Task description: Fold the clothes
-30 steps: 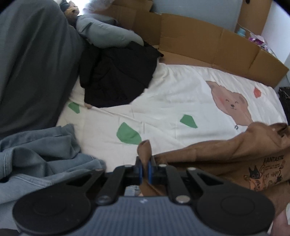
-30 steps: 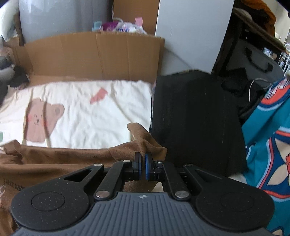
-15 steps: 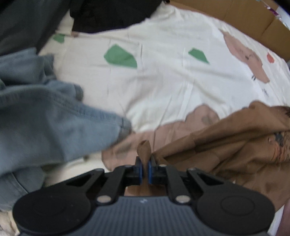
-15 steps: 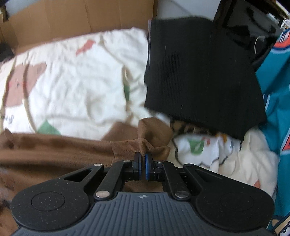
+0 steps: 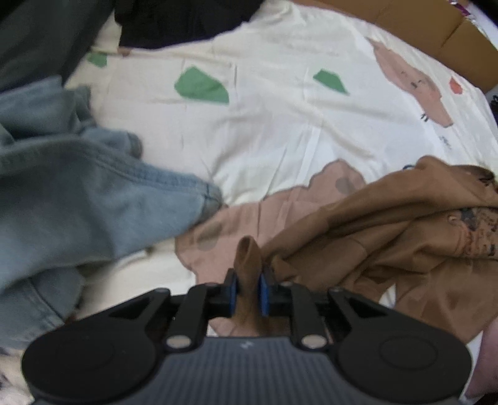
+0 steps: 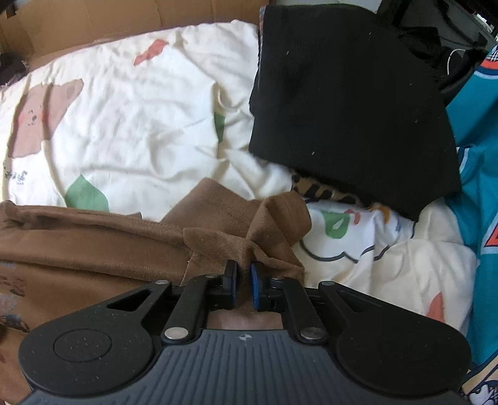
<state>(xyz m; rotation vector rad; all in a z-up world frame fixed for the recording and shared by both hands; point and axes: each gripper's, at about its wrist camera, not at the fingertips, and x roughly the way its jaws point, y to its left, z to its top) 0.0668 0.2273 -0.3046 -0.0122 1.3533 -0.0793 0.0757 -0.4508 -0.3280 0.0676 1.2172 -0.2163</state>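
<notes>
A brown printed garment (image 5: 404,236) lies crumpled on a cream bedsheet (image 5: 280,131) with bear and leaf prints. My left gripper (image 5: 248,282) is shut on a corner of the brown garment, which sticks up between the blue pads, low over the sheet. In the right wrist view the same garment (image 6: 93,249) spreads to the left, and my right gripper (image 6: 243,282) has its pads slightly parted with a fold of the brown cloth lying at its tips.
Light blue jeans (image 5: 77,202) are heaped at the left, close to my left gripper. A black garment (image 5: 180,21) lies at the far side. A folded black knit (image 6: 348,102) sits to the right, beside teal fabric (image 6: 479,187). Cardboard (image 6: 109,21) lines the far edge.
Both grippers have come down toward the bed and drawn the brown garment nearer. Both sets of pads have parted a little, the right more than the left.
</notes>
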